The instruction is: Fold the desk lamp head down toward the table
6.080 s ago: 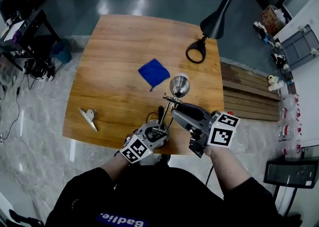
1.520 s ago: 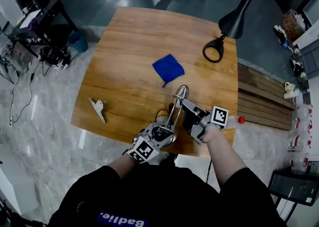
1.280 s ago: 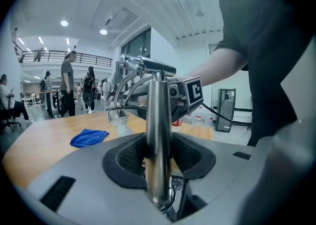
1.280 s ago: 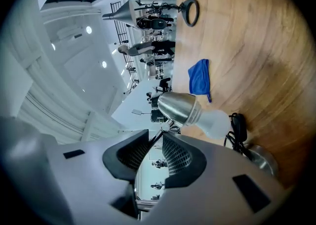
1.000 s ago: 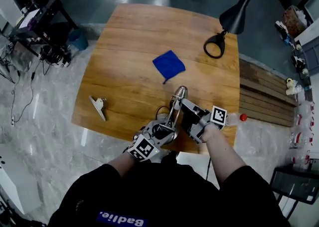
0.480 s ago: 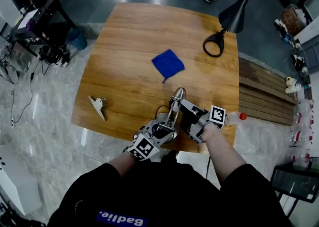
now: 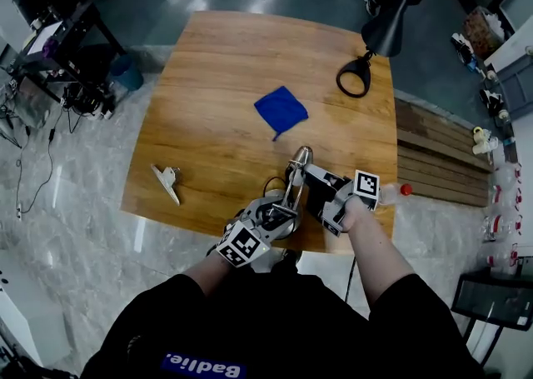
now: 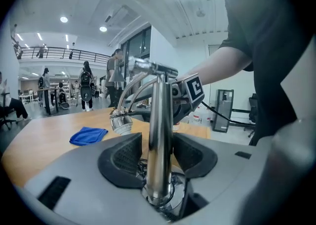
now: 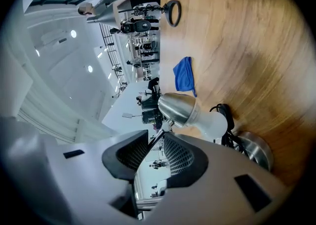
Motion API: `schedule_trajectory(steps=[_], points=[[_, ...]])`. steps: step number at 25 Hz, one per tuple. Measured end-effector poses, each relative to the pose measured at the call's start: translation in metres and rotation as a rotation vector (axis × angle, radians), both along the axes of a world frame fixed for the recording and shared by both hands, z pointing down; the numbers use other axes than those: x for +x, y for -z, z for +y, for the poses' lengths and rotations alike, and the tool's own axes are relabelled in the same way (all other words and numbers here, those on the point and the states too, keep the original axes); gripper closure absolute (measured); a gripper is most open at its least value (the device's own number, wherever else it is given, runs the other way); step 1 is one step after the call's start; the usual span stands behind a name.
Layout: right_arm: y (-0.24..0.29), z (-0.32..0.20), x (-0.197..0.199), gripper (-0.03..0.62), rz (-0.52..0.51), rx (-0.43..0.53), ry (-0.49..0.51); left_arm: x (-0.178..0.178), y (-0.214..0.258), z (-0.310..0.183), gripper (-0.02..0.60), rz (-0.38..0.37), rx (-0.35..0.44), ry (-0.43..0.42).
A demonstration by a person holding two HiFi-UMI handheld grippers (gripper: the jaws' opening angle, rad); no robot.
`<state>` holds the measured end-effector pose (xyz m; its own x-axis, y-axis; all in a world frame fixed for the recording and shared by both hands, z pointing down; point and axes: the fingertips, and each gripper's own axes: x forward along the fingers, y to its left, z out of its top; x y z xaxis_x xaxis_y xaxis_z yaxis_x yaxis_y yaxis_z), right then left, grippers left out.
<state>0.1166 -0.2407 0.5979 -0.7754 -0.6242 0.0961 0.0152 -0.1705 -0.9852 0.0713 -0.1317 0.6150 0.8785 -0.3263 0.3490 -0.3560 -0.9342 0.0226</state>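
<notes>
Jaws, left gripper [image 8: 158, 156]: opening, lamp post [image 8: 159, 105] between them
Right gripper [image 9: 154, 157] jaws apart astride thin lamp arm [image 9: 156, 139]

- Mid-way on table [image 7: 208, 77]: cloth [image 7: 281, 110].
- At near edge, before cloth: desk lamp [image 7: 301, 156].
- In far right corner: second lamp [image 7: 353, 77].
- Near left edge: clip [image 7: 167, 182].

The chrome desk lamp [image 7: 289, 194] is standing on its round metal base [image 9: 254, 152] near the front edge of the wooden table [image 7: 208, 77]. Its shiny post [image 8: 159, 140] is rising upright, while its silver bell-shaped head [image 9: 180, 108] is hanging low, facing the tabletop.
</notes>
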Motion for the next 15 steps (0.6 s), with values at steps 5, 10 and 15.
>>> schedule_trajectory(steps=[5,10,15], points=[[0.006,0.002,-0.001,0.466,-0.039,0.020,-0.017,-0.031,0.008,0.007,0.380,-0.002,0.009,0.000],[0.013,0.011,0.014,0.454,-0.010,0.043,-0.120,-0.064,0.015,0.022,0.380,0.007,0.017,-0.015],[0.035,0.040,0.017,0.455,0.034,0.102,-0.192,-0.085,0.039,0.035,0.380,0.082,0.008,-0.025]])
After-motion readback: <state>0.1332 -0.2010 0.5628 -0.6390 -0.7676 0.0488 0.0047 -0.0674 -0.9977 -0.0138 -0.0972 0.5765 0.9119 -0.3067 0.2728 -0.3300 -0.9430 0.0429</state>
